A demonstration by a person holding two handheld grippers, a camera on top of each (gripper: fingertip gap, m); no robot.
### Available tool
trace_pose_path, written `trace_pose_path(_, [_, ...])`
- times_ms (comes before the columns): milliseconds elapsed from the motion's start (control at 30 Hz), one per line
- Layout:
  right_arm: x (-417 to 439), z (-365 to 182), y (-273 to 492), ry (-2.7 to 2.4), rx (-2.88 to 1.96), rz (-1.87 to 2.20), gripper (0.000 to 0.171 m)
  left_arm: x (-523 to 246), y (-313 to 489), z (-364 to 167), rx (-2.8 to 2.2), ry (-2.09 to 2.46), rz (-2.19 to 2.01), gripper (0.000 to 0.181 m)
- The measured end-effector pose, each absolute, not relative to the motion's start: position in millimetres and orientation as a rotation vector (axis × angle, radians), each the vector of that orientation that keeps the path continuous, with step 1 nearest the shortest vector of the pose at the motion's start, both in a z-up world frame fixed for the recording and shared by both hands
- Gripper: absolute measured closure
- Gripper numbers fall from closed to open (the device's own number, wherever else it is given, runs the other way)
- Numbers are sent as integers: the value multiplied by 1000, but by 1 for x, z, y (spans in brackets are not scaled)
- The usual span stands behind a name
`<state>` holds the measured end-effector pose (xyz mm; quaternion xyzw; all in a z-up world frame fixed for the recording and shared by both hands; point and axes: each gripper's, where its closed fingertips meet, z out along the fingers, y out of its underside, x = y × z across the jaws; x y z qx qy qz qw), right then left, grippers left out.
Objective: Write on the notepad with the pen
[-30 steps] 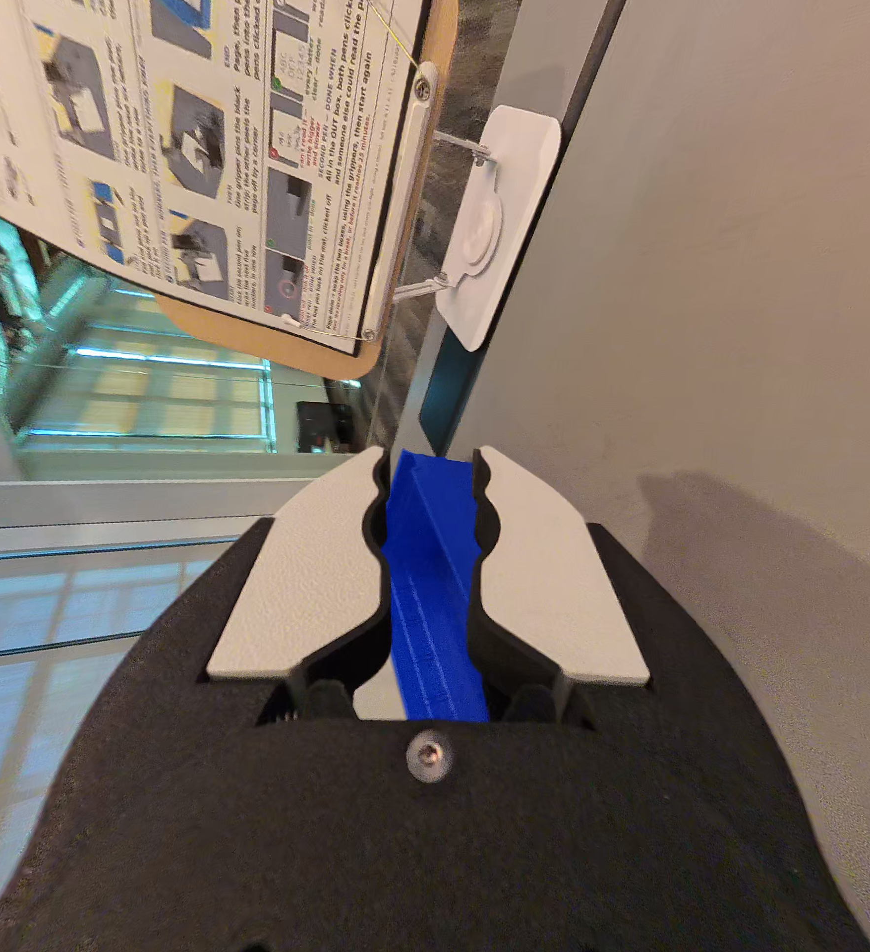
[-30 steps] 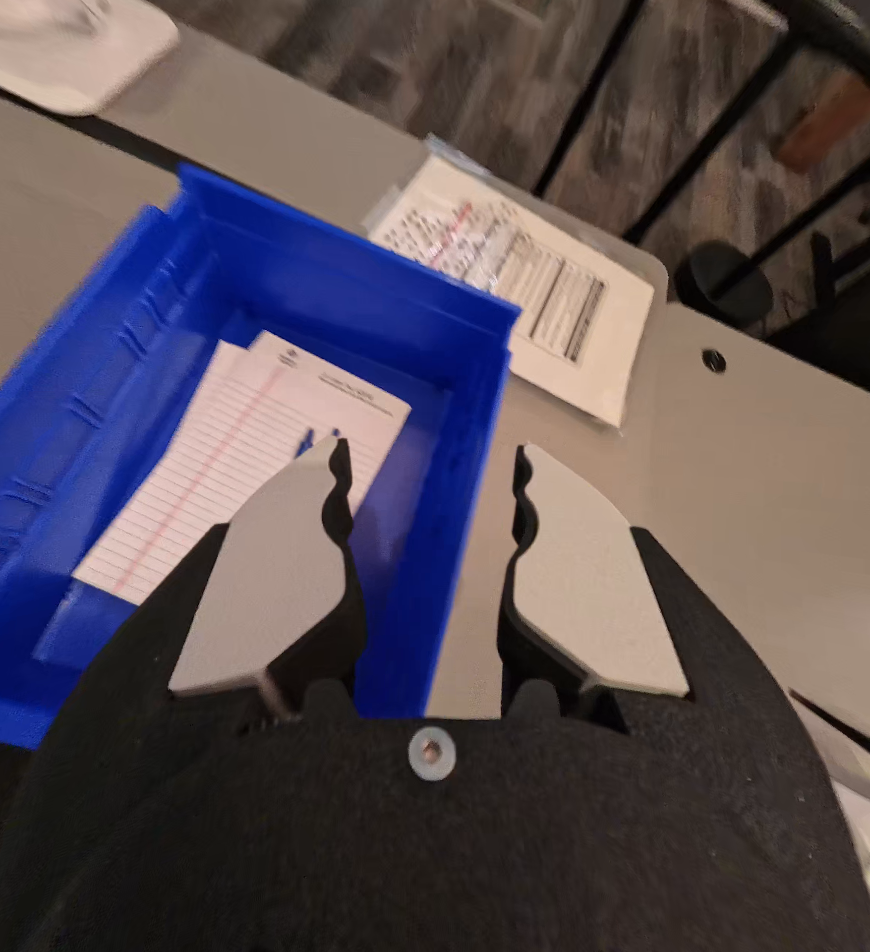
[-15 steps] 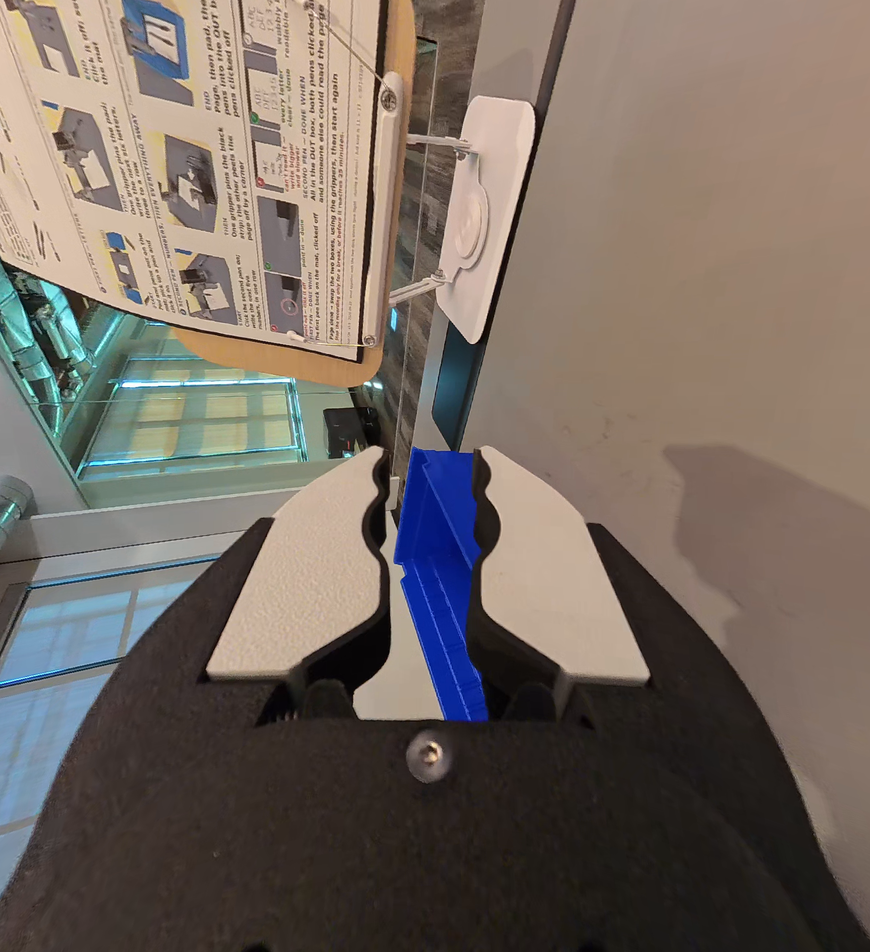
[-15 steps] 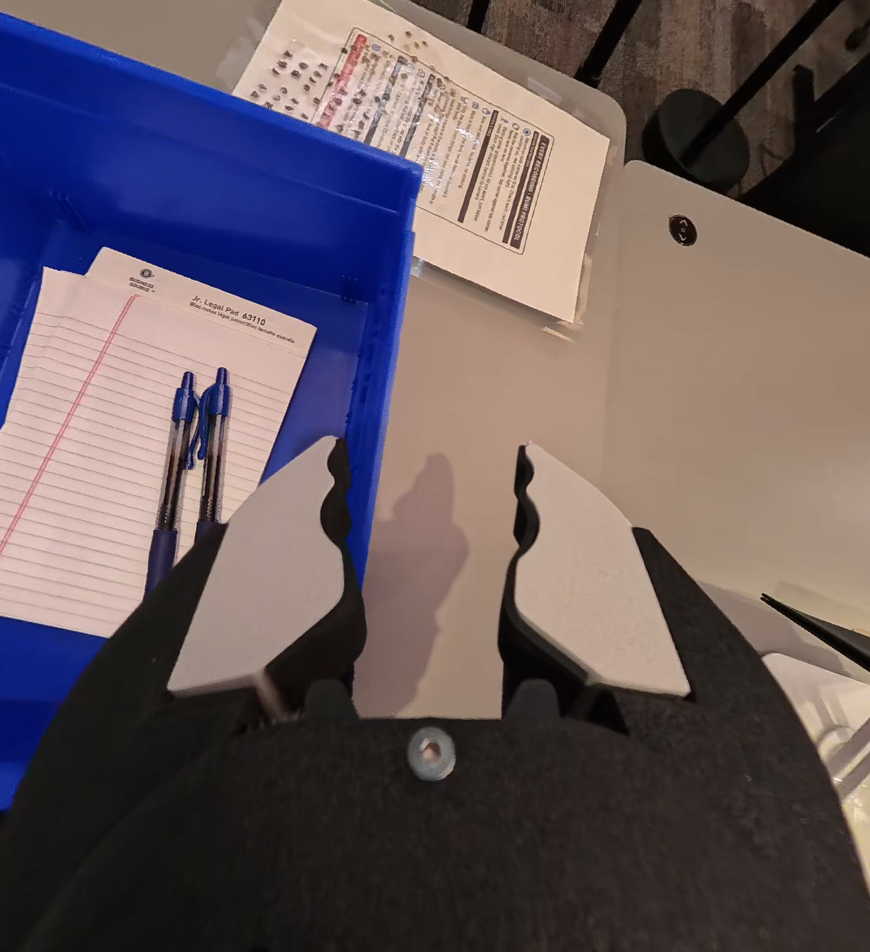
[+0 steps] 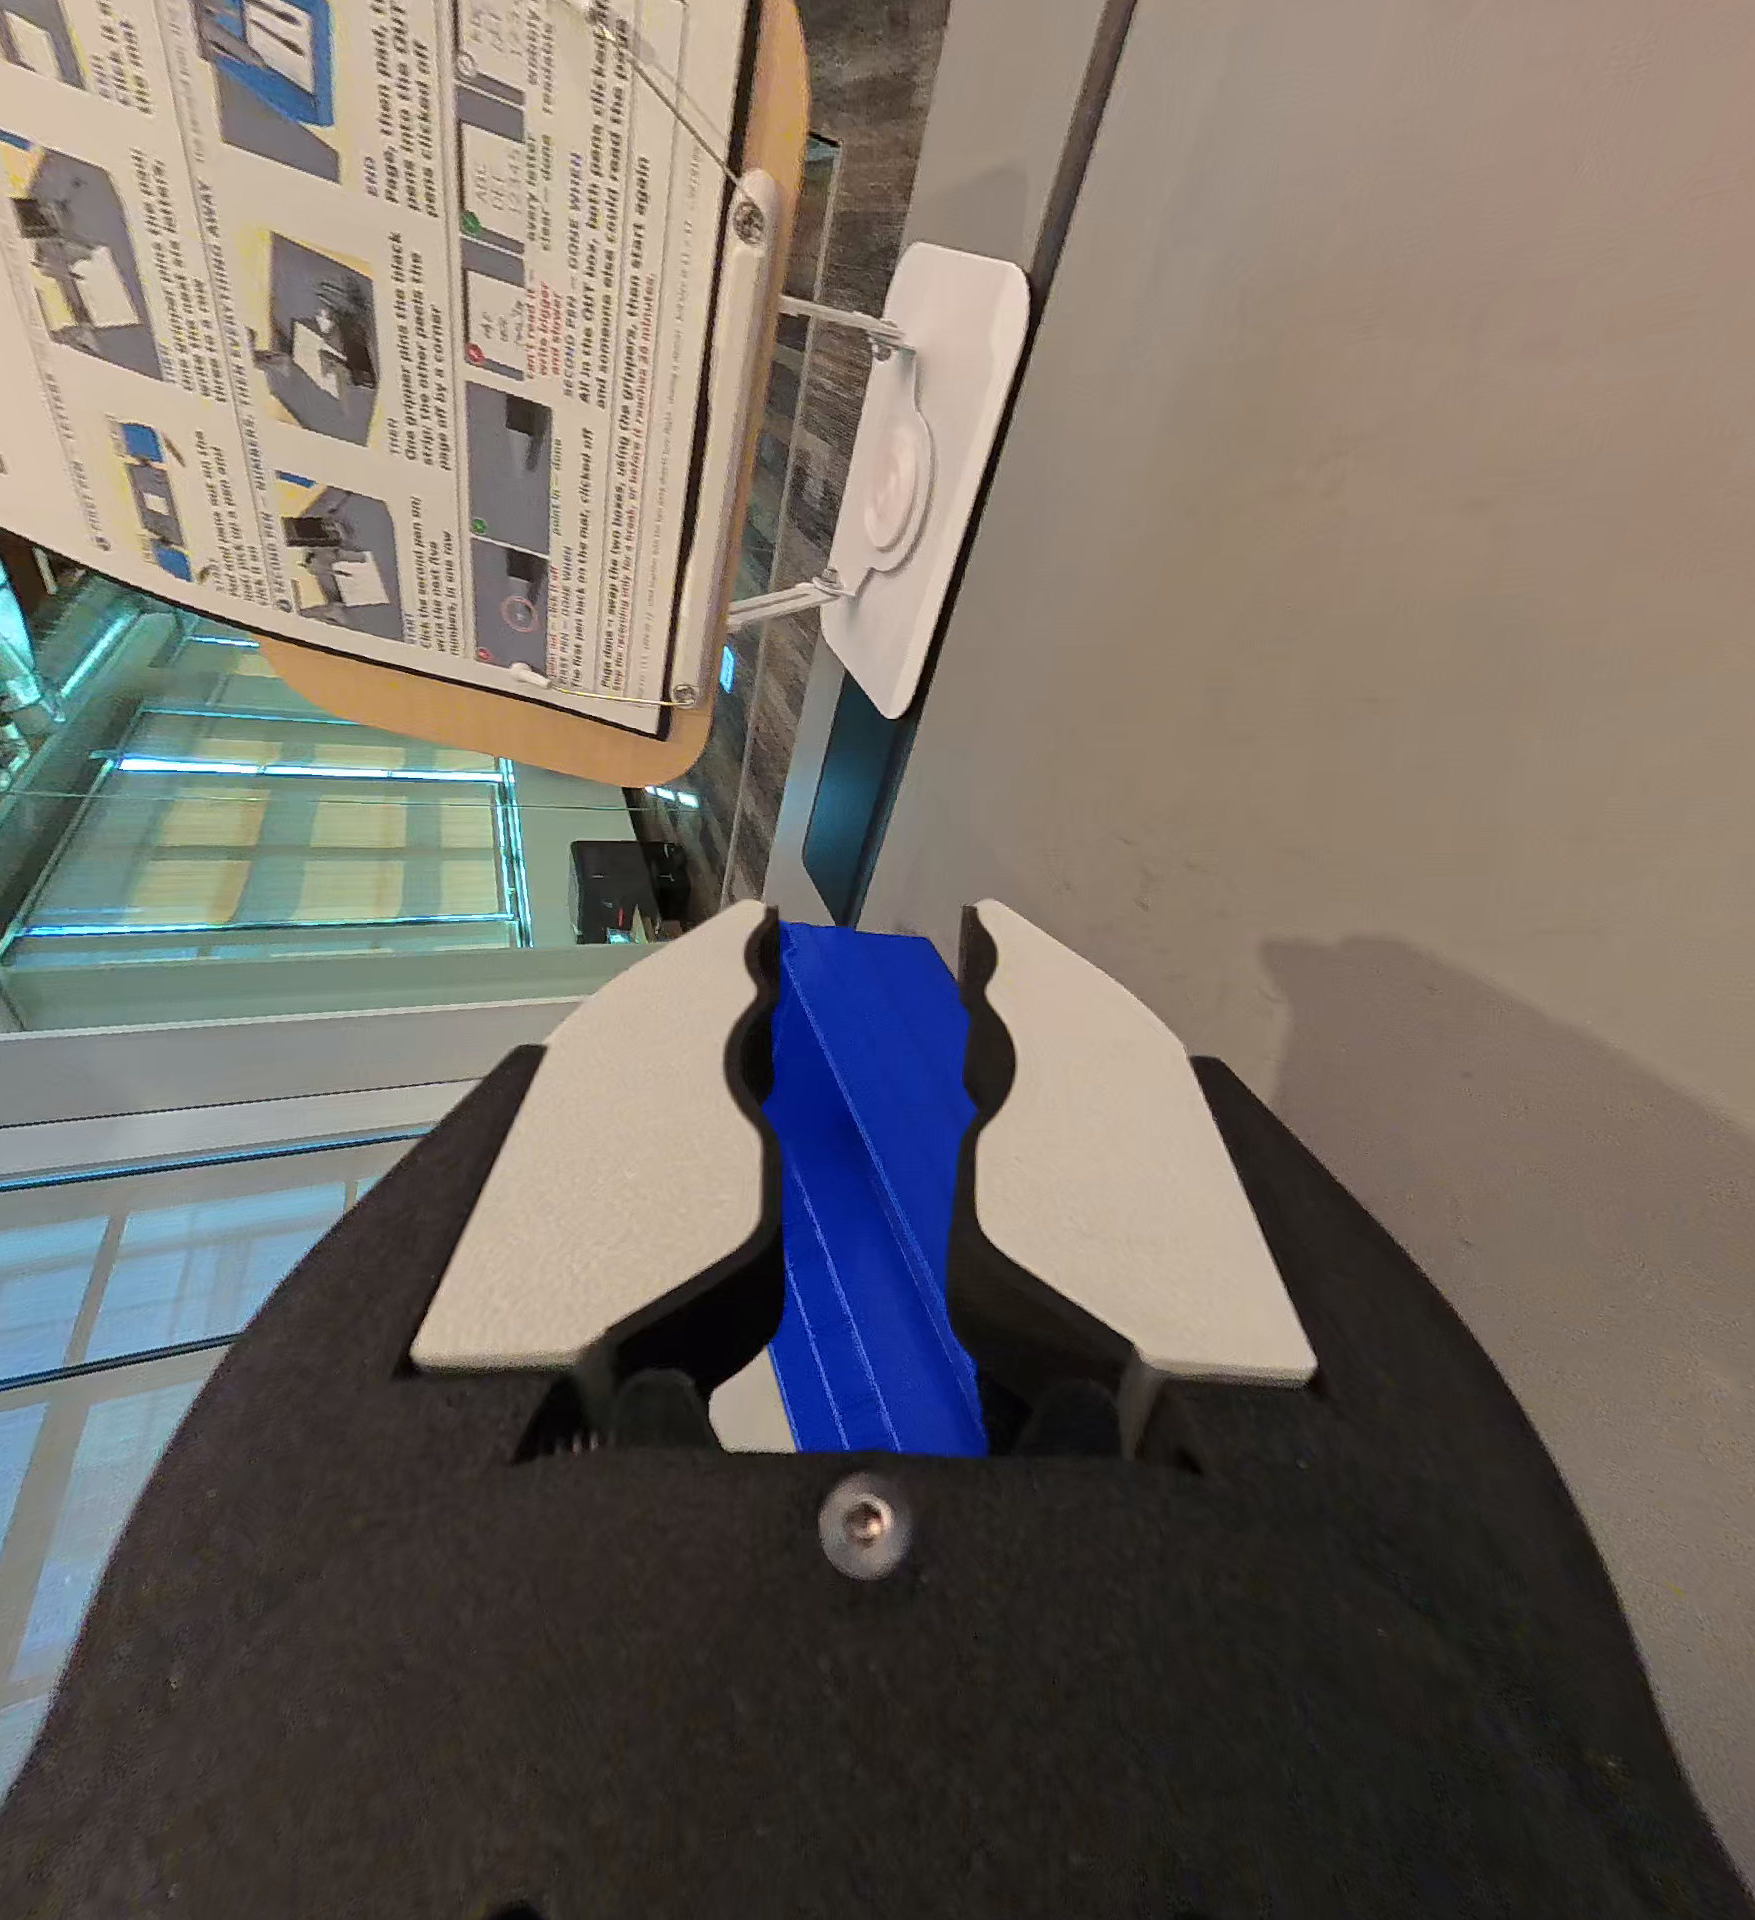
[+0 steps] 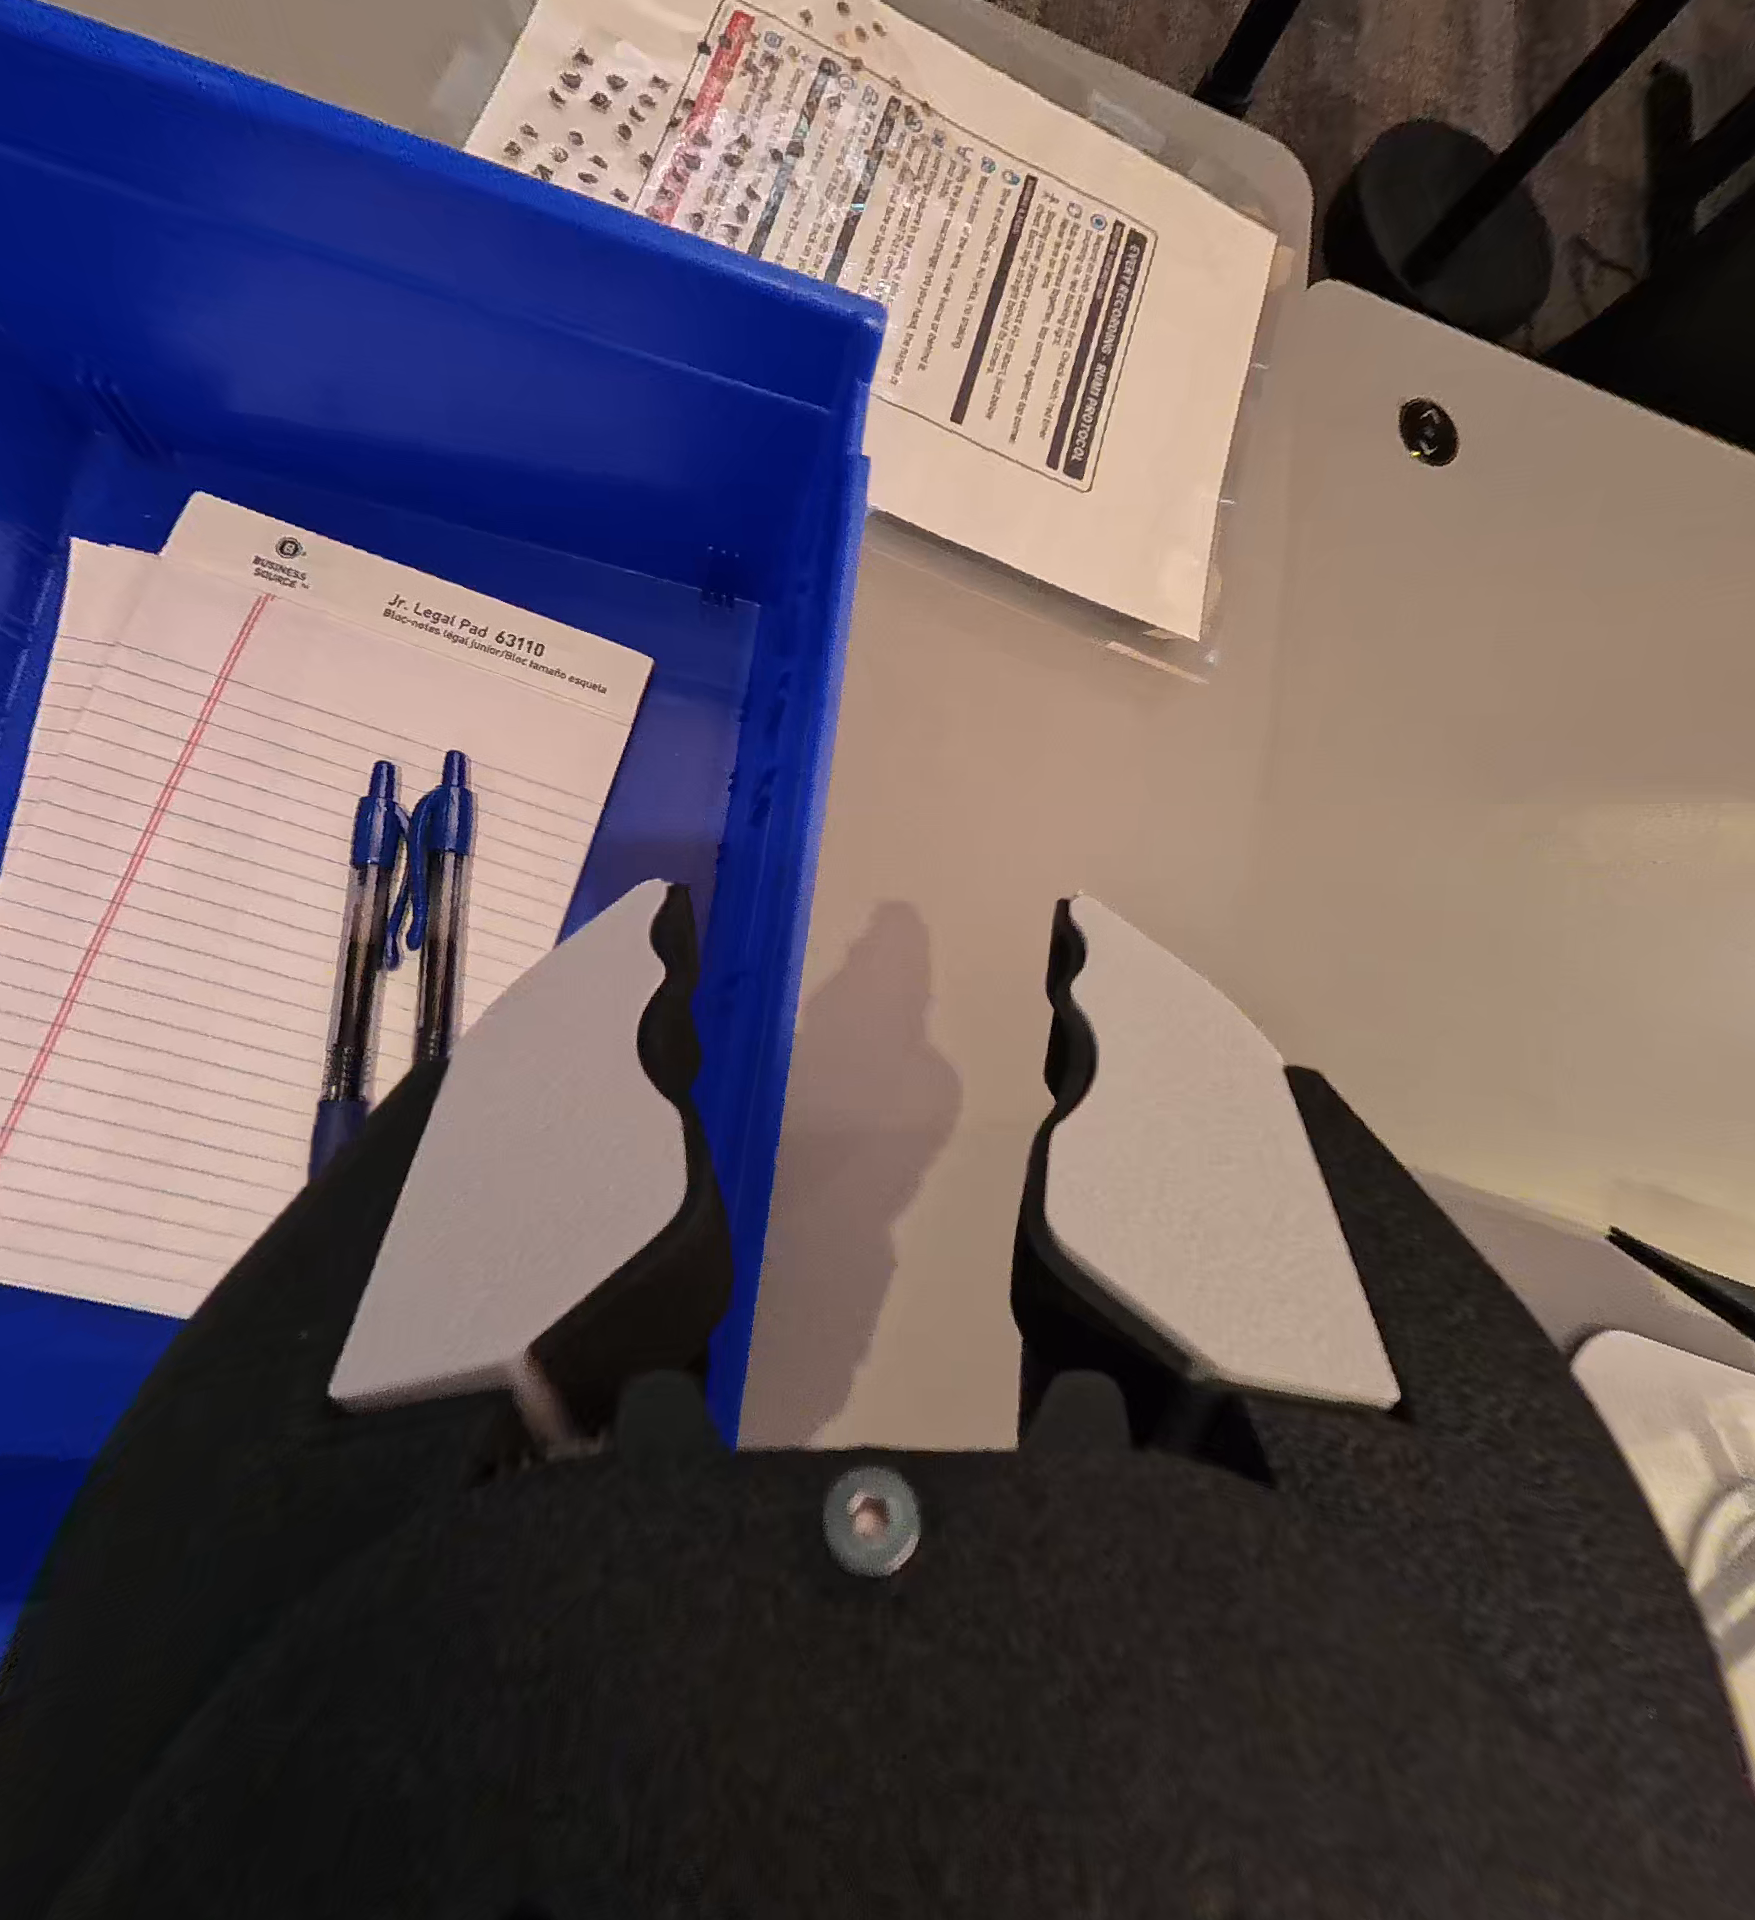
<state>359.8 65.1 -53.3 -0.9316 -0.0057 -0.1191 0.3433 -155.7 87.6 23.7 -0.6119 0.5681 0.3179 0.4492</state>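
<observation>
**Pens lying left of the released right gripper, inside the blue bin**

The right gripper (image 6: 868, 904) is hanging with its jaws spread wide, grasping nothing, straddling the blue bin (image 6: 800, 727) wall. Inside that bin, two blue click pens (image 6: 405, 935) are resting side by side on the ruled notepad (image 6: 177, 935). They are lying left of the gripper, long axes running toward and away from it, clicker ends far; their lower ends are hidden behind the left finger.

The left gripper (image 5: 868, 925) is showing its jaws partly parted around a strip of blue bin wall (image 5: 873, 1143); whether they are pinching it cannot be told. The right gripper appears better placed for a pen.
</observation>
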Motion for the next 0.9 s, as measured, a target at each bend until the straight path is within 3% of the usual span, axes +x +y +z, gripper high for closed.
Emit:
trace_pose_path(567, [365, -96, 59, 112, -2545, -63, 108, -154, 97, 51, -1602, 1177, 575, 147])
trace_pose_path(833, [346, -115, 57, 184, -2643, 194, 127, -160, 99, 44, -1664, 1153, 551, 147])
trace_pose_path(900, [340, -116, 55, 174, -2668, 248, 144, -168, 99, 40, -1703, 1136, 533, 146])
